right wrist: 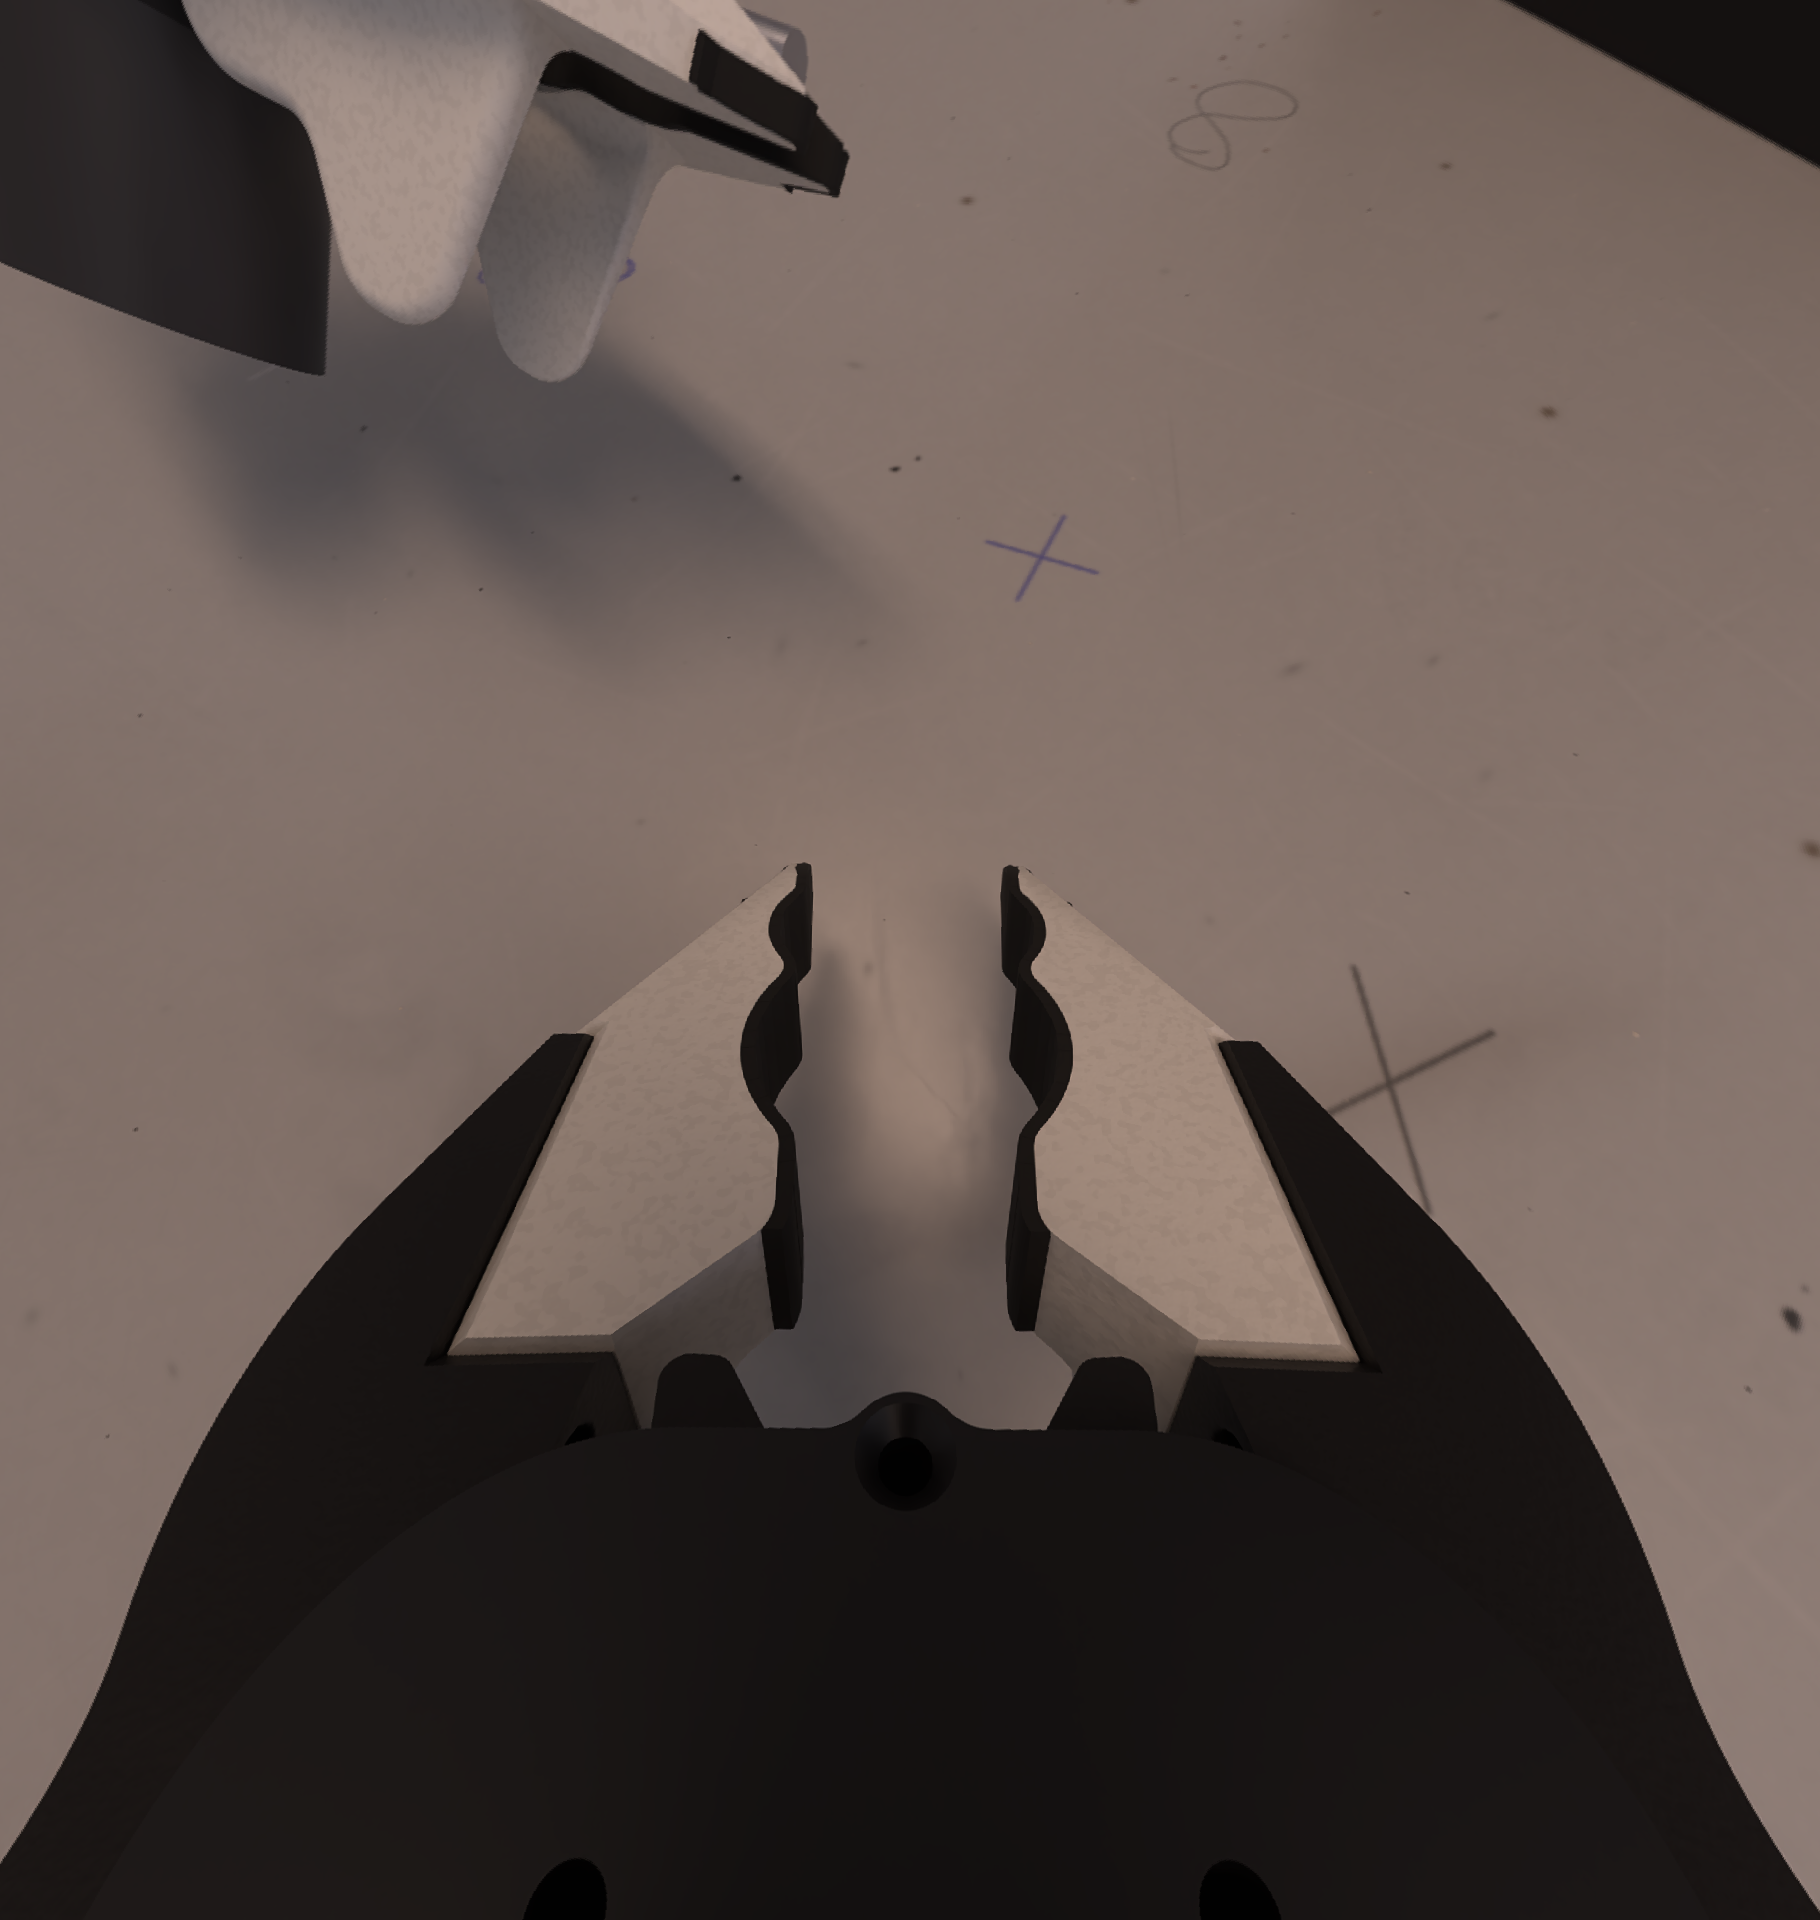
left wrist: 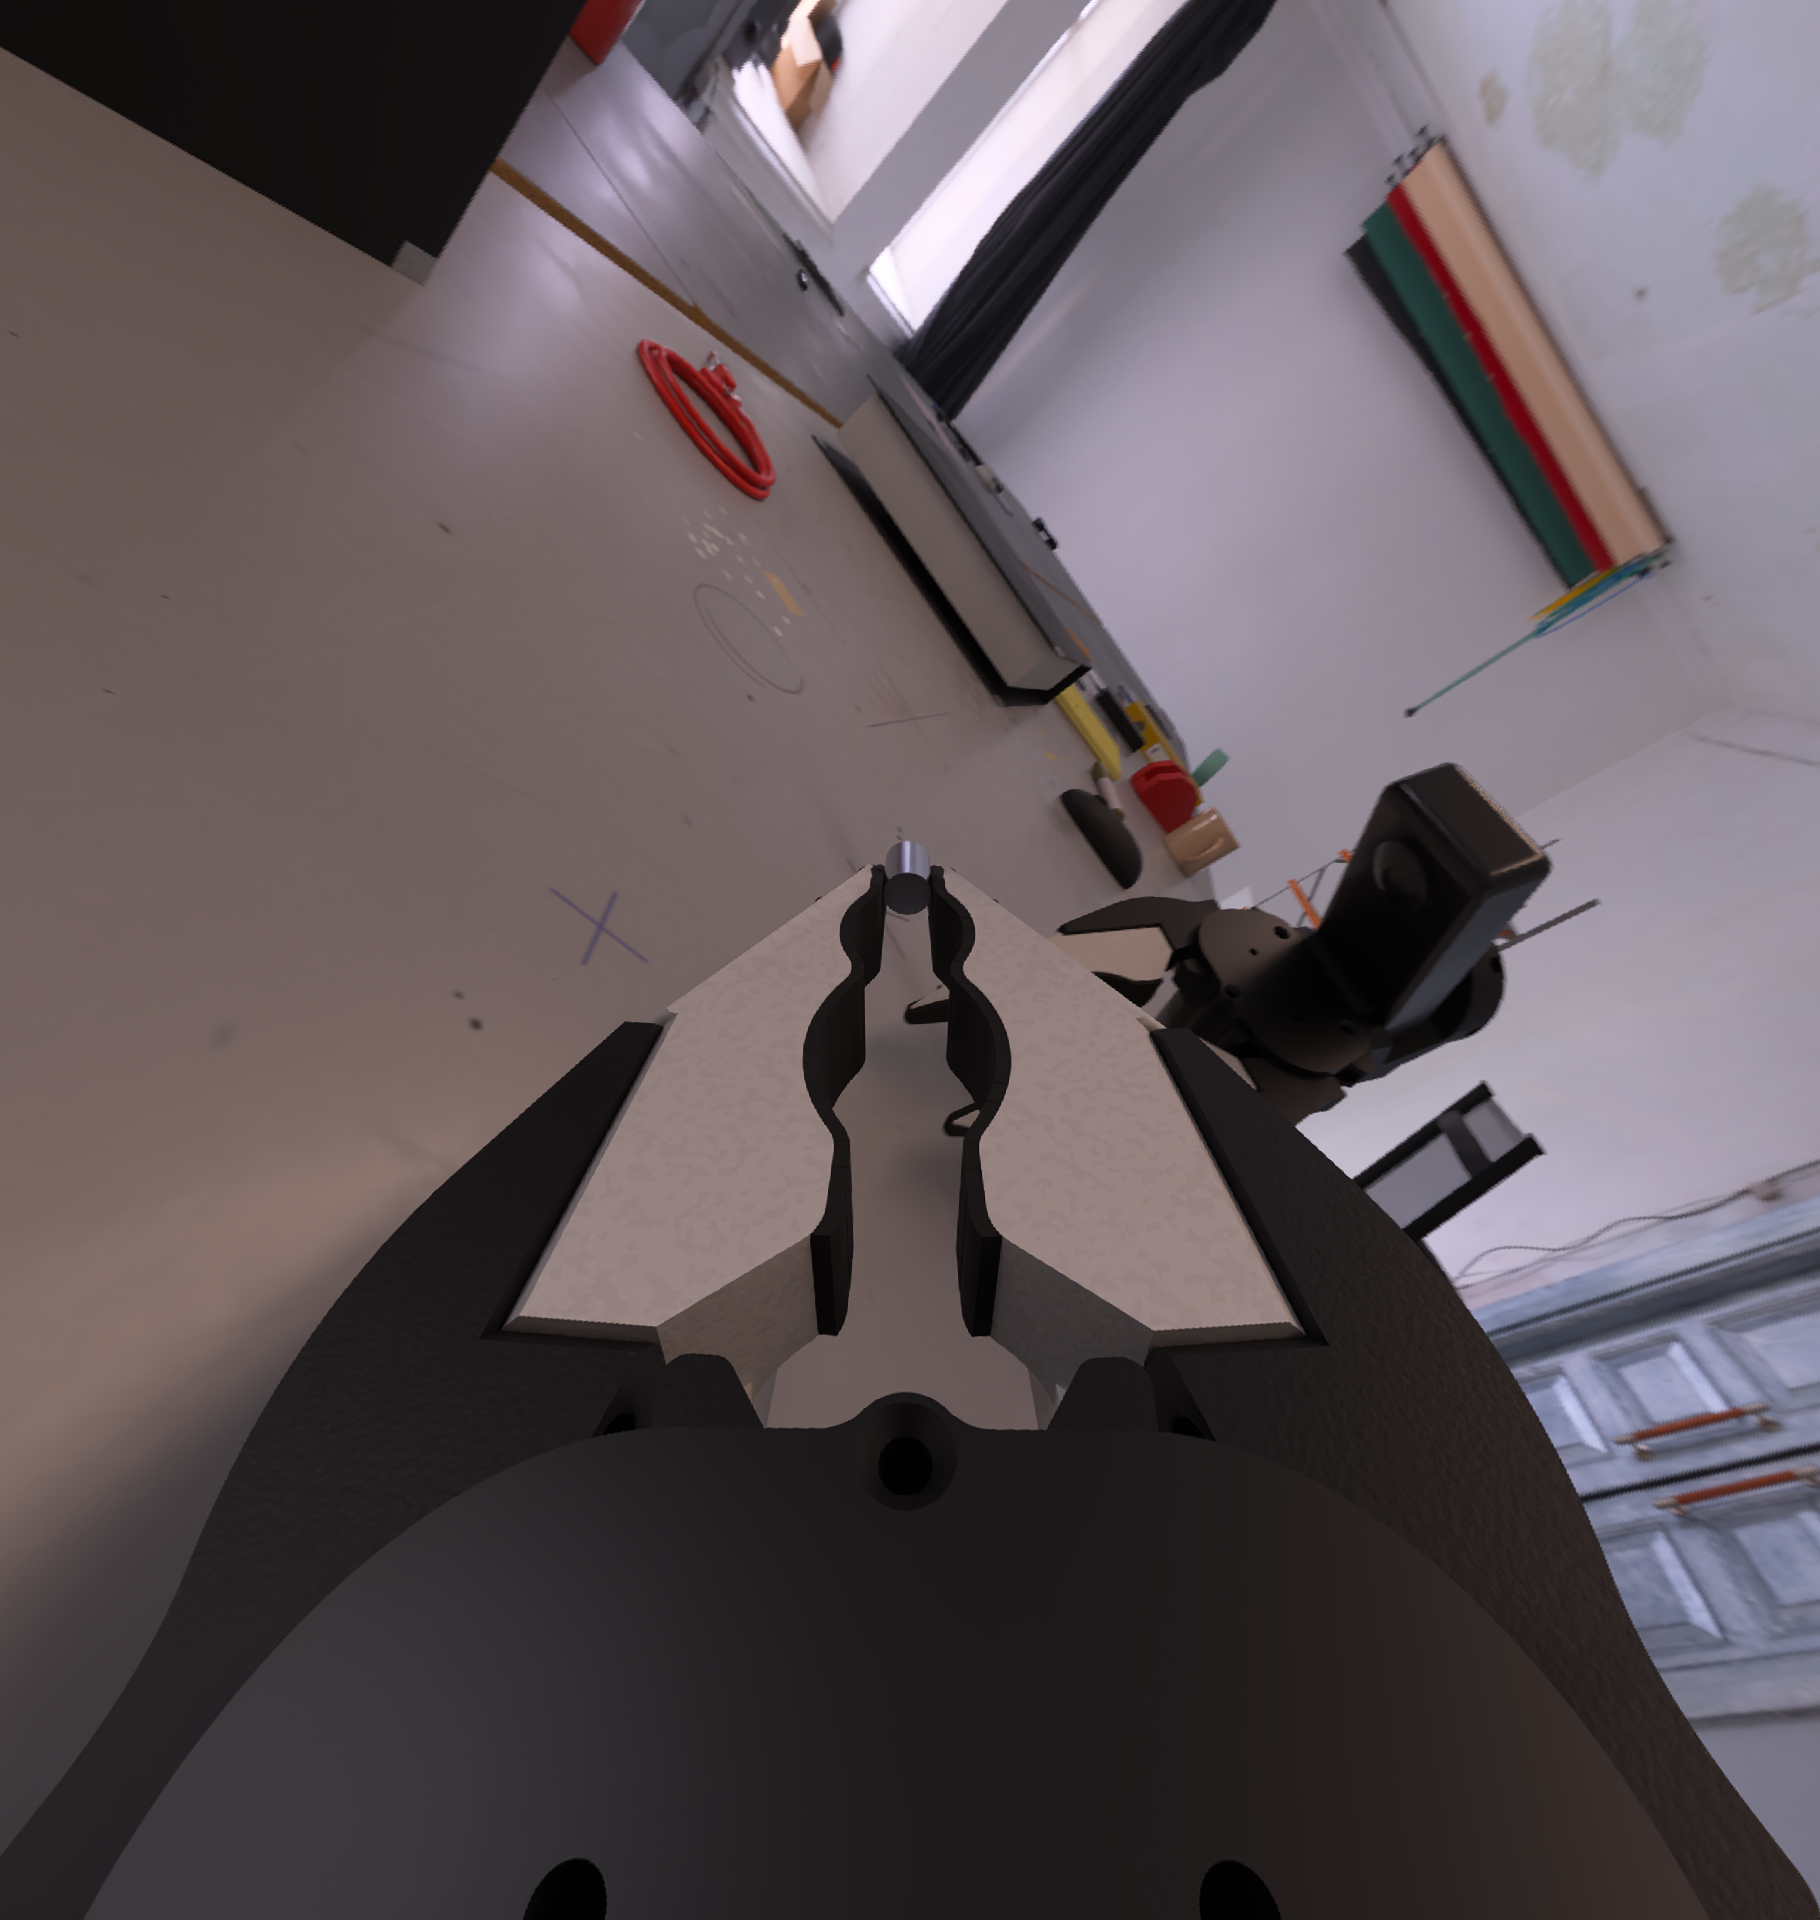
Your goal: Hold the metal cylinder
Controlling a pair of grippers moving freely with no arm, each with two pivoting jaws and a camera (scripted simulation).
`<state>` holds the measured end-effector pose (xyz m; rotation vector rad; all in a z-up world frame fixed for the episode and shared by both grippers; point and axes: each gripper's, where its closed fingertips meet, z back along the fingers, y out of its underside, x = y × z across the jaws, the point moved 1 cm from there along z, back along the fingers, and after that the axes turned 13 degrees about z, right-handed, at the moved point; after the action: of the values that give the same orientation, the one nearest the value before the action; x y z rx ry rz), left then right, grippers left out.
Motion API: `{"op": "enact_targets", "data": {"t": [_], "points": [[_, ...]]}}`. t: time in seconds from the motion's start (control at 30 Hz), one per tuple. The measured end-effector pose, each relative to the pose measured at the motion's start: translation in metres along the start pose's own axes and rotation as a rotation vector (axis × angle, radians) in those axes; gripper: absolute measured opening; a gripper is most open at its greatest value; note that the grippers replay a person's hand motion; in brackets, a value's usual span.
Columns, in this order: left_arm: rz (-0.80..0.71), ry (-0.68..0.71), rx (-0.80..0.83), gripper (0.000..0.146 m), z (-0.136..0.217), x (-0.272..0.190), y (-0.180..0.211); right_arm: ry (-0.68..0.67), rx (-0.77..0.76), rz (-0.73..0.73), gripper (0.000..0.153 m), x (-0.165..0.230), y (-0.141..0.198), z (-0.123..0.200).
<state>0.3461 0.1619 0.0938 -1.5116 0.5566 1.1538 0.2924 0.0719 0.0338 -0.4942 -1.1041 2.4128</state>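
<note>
A small shiny metal cylinder (left wrist: 908,862) sits between the tips of my left gripper (left wrist: 907,885), which is shut on it and holds it above the pale surface (left wrist: 366,727). One flat end of the cylinder faces the camera. My right gripper (right wrist: 906,883) is open and empty, its fingertips pointing down at the pale surface (right wrist: 1301,416). In the left wrist view the right gripper (left wrist: 1290,966) shows to the right of and beyond the cylinder. In the right wrist view the left gripper (right wrist: 532,156) shows at the top left; a grey sliver at its tip may be the cylinder.
A red coiled hose (left wrist: 706,416) lies far off on the floor. A long low cabinet (left wrist: 968,561) stands along the wall, with small coloured items (left wrist: 1166,795) past its end. Pen crosses mark the surface (right wrist: 1041,559) (right wrist: 1389,1081).
</note>
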Motion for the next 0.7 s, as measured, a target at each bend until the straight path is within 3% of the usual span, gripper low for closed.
{"op": "enact_targets", "data": {"t": [0.43, 0.7], "points": [[0.007, 0.067, -0.065, 0.007, 0.028, -0.006, -0.002, -0.075, 0.007, 0.066, 0.035, 0.021, -0.014, -0.017], [-0.007, -0.050, 0.053, 0.007, 0.058, -0.002, 0.045, -0.159, -0.004, 0.175, 0.035, 0.045, -0.024, -0.023]]}}
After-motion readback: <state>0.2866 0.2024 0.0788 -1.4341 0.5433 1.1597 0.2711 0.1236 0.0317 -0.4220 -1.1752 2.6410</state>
